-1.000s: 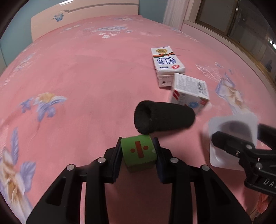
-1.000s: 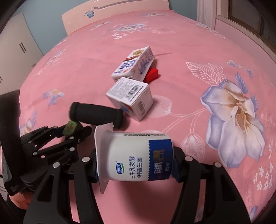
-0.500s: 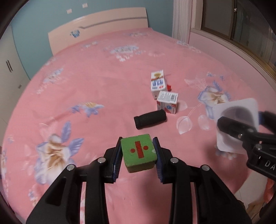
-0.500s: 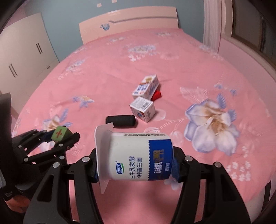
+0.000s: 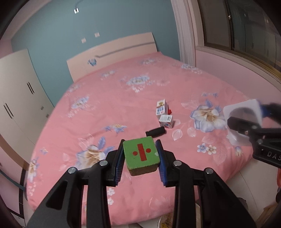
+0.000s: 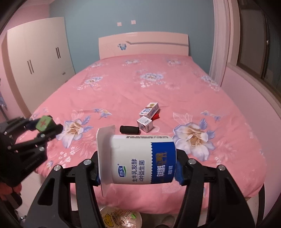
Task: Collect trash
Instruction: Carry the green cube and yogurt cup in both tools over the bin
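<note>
Left gripper point(image 5: 140, 157): clamps green cube point(image 5: 141, 153) bearing a red division sign.
Right gripper point(image 6: 138, 166): grips yogurt cup point(image 6: 140, 160) printed "4种益生菌"; brand logo illegible.
Cartons point(image 6: 147, 114): on the bed point(image 6: 123, 91), 12 o'clock of cup; print unreadable.

Bedroom with a teal wall point(image 6: 140, 15), a pink floral bed point(image 6: 123, 87), a cream wardrobe point(image 6: 38, 52) left, a window point(image 6: 254, 43) right.
</note>
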The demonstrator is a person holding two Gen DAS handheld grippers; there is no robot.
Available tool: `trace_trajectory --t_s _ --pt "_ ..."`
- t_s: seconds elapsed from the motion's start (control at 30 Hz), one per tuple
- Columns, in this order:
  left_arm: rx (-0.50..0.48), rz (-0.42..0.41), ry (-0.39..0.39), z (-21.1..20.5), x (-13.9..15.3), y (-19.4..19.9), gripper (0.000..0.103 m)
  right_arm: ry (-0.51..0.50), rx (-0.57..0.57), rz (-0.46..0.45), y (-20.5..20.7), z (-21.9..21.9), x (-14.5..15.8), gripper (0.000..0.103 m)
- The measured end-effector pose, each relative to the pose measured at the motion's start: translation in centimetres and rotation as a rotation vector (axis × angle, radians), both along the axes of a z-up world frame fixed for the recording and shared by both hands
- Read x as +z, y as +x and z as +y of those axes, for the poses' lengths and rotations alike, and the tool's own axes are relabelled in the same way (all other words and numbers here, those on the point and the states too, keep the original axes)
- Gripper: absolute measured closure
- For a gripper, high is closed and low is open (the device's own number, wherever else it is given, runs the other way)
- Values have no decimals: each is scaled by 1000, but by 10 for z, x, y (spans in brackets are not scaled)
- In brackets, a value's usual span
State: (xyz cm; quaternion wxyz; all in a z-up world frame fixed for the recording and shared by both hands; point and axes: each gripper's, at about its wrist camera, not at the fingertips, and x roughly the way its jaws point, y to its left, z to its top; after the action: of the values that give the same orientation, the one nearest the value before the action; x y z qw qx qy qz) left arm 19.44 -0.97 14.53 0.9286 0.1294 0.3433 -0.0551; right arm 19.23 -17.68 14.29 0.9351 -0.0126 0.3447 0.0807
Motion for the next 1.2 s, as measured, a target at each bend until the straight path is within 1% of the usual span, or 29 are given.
trace_trajectory --t_s 0.1,0.3,0.5,0.6,0.73,0.9,1.0,1.2 --pt "7 -30 8 -1 19 -23 67 3 24 -27 -22 -1 14 43" --pt "11 -82 2 -4 43 -60 67 -4 57 -64 -58 -1 30 43" --pt "2 -87 4 -4 40 -77 67 -11 85 -80 -81 3 36 43" --pt "3 -73 7 0 31 -82 67 -15 95 -72 -88 4 31 43" --pt "6 -23 5 5 9 -81 67 -22 102 -42 -89 9 17 43" --pt "11 51 -8 10 -26 -77 67 -36 112 15 -87 16 -10 43" --pt "17 104 -13 13 -52 -72 67 -45 119 52 -84 20 -29 43" --pt "27 176 -21 19 -86 -72 67 -68 136 115 -78 27 -61 43"
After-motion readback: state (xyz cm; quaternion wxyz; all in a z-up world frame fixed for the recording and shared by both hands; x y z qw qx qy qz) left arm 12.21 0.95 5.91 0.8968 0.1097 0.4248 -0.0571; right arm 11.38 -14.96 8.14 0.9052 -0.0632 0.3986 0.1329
